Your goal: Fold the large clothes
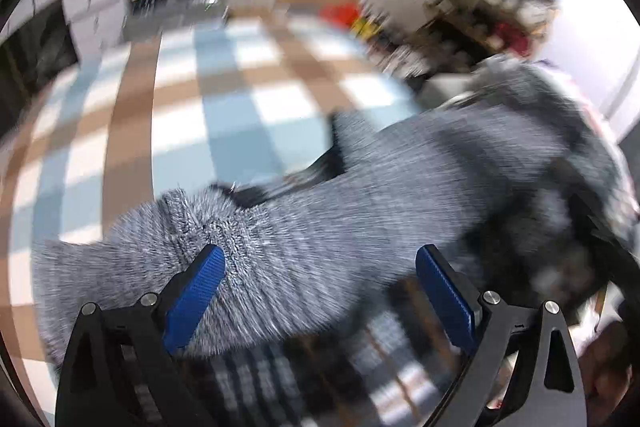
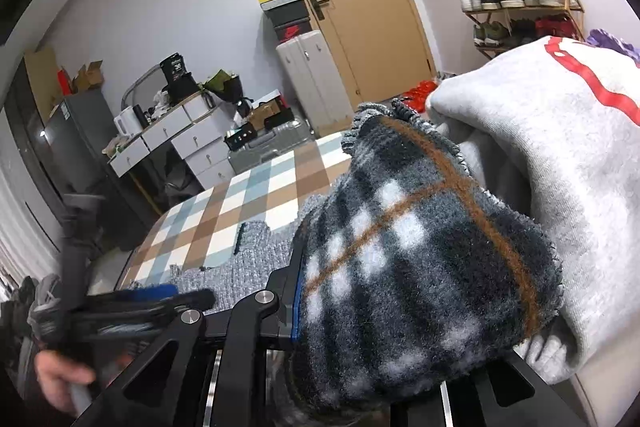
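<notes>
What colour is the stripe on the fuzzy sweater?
Brown, crossing the dark plaid sweater; clearest in the right wrist view.

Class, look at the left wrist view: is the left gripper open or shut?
Open. The left gripper has its blue fingers spread wide apart, with the grey knitted garment between them, not pinched.

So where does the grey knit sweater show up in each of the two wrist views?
Left wrist view: the grey knit sweater runs across the lower middle, between the open left tongs.
Right wrist view: its grey knit side lies lower centre on the bed, and its plaid inner side bunches over the right tongs at lower right.
Shared landmark: the checkered bedsheet.
</notes>
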The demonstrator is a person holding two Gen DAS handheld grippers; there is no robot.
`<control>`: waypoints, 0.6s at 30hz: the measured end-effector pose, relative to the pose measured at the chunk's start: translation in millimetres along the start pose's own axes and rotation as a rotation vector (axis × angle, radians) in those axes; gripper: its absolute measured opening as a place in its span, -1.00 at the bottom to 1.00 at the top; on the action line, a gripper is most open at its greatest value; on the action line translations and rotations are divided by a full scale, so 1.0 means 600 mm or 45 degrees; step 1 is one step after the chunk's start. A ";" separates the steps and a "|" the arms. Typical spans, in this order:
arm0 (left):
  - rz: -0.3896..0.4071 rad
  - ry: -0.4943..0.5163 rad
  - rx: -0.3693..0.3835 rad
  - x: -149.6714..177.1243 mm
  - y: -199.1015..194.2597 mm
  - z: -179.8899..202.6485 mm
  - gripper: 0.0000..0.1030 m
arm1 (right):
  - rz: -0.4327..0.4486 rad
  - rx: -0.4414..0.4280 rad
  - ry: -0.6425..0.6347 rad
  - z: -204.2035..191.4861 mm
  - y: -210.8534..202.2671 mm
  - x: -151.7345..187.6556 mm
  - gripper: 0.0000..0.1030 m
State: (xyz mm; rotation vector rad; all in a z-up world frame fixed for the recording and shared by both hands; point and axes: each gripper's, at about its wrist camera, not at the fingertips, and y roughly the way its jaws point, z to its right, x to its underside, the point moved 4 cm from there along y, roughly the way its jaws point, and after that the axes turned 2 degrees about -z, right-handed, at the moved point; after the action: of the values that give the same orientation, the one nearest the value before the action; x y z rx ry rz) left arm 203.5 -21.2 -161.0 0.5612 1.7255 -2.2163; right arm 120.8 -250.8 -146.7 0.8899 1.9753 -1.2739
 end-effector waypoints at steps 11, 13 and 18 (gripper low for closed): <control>0.000 -0.086 -0.017 0.014 -0.027 -0.004 0.84 | -0.015 -0.020 -0.025 -0.005 -0.001 -0.003 -0.64; 0.037 -0.013 -0.098 0.021 -0.056 -0.011 0.84 | -0.017 -0.029 -0.012 -0.003 -0.002 -0.004 -0.64; 0.125 -0.040 -0.352 0.035 -0.085 -0.103 0.84 | -0.021 -0.036 0.000 0.000 -0.002 -0.006 -0.64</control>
State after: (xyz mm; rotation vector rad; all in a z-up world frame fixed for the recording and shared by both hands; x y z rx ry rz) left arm 170.4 51.9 -139.8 0.5288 1.9017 -1.8687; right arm 121.8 -252.2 -143.2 0.8612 1.9997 -1.2524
